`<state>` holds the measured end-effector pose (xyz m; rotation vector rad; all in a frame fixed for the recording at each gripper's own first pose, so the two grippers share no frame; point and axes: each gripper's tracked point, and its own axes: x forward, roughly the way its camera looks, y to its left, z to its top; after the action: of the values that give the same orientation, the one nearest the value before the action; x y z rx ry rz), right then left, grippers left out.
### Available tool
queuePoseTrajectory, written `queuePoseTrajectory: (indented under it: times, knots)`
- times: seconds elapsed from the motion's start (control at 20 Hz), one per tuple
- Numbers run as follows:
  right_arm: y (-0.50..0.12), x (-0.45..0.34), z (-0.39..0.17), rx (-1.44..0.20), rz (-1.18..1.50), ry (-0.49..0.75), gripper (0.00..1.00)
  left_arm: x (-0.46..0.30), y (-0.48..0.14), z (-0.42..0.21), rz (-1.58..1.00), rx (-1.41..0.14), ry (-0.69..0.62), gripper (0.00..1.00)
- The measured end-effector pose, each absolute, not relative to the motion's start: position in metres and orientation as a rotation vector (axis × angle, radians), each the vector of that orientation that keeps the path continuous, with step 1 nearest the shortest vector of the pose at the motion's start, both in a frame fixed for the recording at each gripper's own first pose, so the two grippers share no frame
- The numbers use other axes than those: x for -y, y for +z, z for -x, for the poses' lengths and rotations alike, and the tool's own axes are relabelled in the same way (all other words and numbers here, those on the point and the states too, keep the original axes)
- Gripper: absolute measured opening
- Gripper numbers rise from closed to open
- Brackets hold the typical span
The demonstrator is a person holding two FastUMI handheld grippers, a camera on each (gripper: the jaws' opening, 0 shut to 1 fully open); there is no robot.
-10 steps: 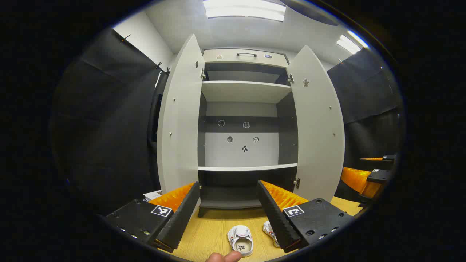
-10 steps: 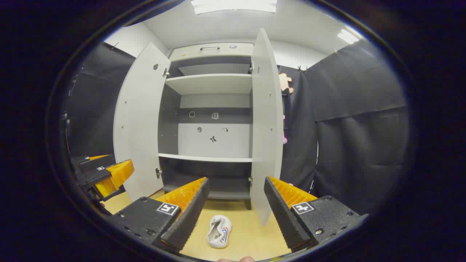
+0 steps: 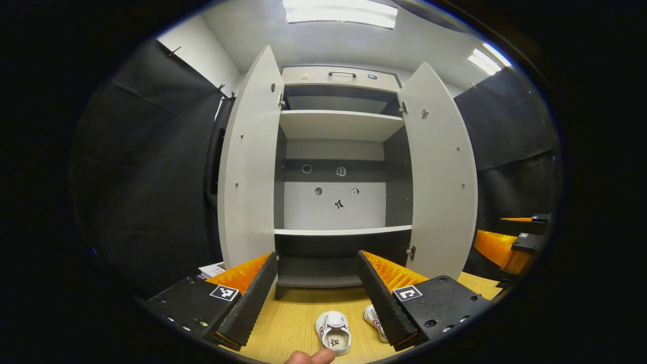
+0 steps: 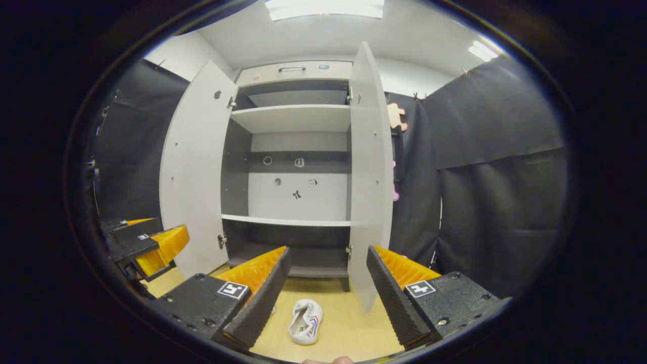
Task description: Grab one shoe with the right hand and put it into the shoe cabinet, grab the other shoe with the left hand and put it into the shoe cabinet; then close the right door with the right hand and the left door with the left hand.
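Two small white shoes lie on the wooden floor before the open shoe cabinet (image 3: 343, 231). In the left gripper view one shoe (image 3: 333, 331) lies between my fingers' line, heel toward me; the other shoe (image 3: 375, 321) is partly hidden behind a finger. My left gripper (image 3: 317, 296) is open above them, holding nothing. In the right gripper view a shoe (image 4: 305, 320) lies on its side below my right gripper (image 4: 327, 293), which is open and holds nothing. The cabinet (image 4: 288, 220) has both doors open: left door (image 3: 247, 167), right door (image 3: 442, 172).
The right door's edge (image 4: 369, 177) stands close in front of my right gripper. Black cloth walls flank the cabinet on both sides. The other gripper shows at the right edge (image 3: 515, 245) and at the left edge (image 4: 146, 242). A fingertip (image 3: 311, 358) pokes in at the bottom.
Both views have shifted very slightly; the shoes sit a touch higher in frame. Nothing has been grasped or moved.
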<state>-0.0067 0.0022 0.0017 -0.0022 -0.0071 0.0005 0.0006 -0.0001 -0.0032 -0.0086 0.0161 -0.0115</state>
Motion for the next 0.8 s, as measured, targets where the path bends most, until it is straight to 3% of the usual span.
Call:
queuePoseTrajectory:
  times: [0.6,0.65,0.8]
  knots:
    - [-0.008,-0.021,-0.005,-0.02,-0.002,0.021,0.98,-0.014,-0.001,0.001,0.016,-0.015,0.007,0.95]
    - [-0.013,-0.023,-0.007,-0.031,-0.005,0.029,0.94,-0.014,0.001,0.001,0.024,-0.011,0.005,0.95]
    - [-0.039,-0.038,-0.018,-0.087,-0.004,0.059,0.98,-0.022,0.004,0.001,0.033,0.001,0.009,0.95]
